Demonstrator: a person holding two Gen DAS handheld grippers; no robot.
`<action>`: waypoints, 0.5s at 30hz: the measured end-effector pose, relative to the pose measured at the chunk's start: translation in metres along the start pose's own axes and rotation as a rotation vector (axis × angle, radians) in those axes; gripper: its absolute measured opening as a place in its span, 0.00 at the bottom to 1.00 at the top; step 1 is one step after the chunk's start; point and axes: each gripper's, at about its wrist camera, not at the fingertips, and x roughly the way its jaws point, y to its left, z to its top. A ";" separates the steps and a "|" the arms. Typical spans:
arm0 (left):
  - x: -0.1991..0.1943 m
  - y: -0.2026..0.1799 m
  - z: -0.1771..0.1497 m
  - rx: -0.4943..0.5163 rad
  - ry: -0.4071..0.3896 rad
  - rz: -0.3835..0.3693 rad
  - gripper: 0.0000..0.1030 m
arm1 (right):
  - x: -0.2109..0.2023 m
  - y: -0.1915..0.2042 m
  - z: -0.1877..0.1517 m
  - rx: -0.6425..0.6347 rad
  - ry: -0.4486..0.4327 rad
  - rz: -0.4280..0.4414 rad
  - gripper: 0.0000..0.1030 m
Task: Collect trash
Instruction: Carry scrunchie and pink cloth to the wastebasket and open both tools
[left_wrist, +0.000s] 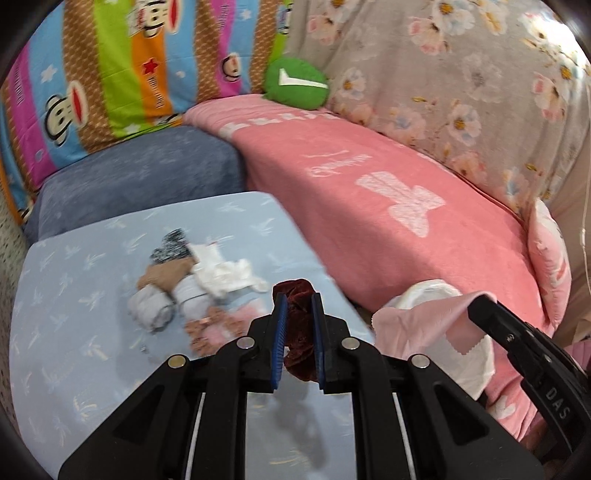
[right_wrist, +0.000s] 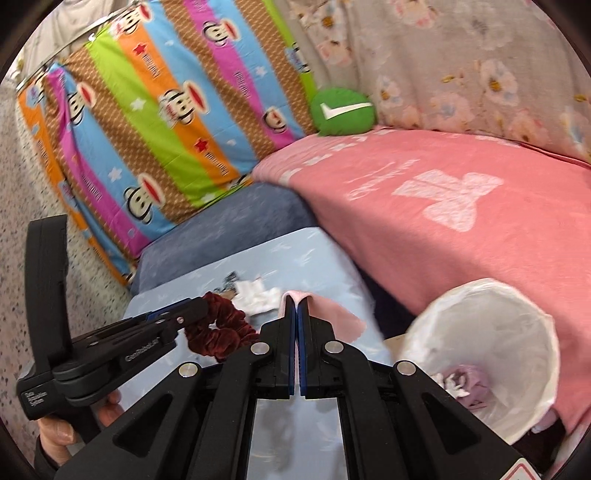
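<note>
My left gripper (left_wrist: 298, 295) is shut on a dark red velvet scrunchie (left_wrist: 300, 339) and holds it above the light blue table (left_wrist: 74, 332). The scrunchie also shows in the right wrist view (right_wrist: 218, 332). My right gripper (right_wrist: 297, 299) is shut on a pink cloth (right_wrist: 332, 314), which also shows in the left wrist view (left_wrist: 421, 325). A pile of trash (left_wrist: 195, 284) lies on the table: crumpled white tissue, rolled grey socks, a tan piece, a black-and-white piece. A bin with a white liner (right_wrist: 491, 347) stands at the right, holding some scraps.
A pink blanket (left_wrist: 388, 206) covers the sofa seat beside the table. A green round cushion (left_wrist: 295, 85) sits at the back. A striped monkey-print cover (left_wrist: 110, 74) and a grey-blue cushion (left_wrist: 140, 184) are behind the table.
</note>
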 end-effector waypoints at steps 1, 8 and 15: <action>0.001 -0.009 0.002 0.014 -0.002 -0.011 0.13 | -0.007 -0.013 0.003 0.015 -0.013 -0.018 0.03; 0.016 -0.072 0.009 0.105 0.011 -0.077 0.13 | -0.036 -0.078 0.014 0.080 -0.061 -0.104 0.03; 0.030 -0.124 0.008 0.182 0.036 -0.123 0.13 | -0.054 -0.130 0.015 0.119 -0.084 -0.175 0.03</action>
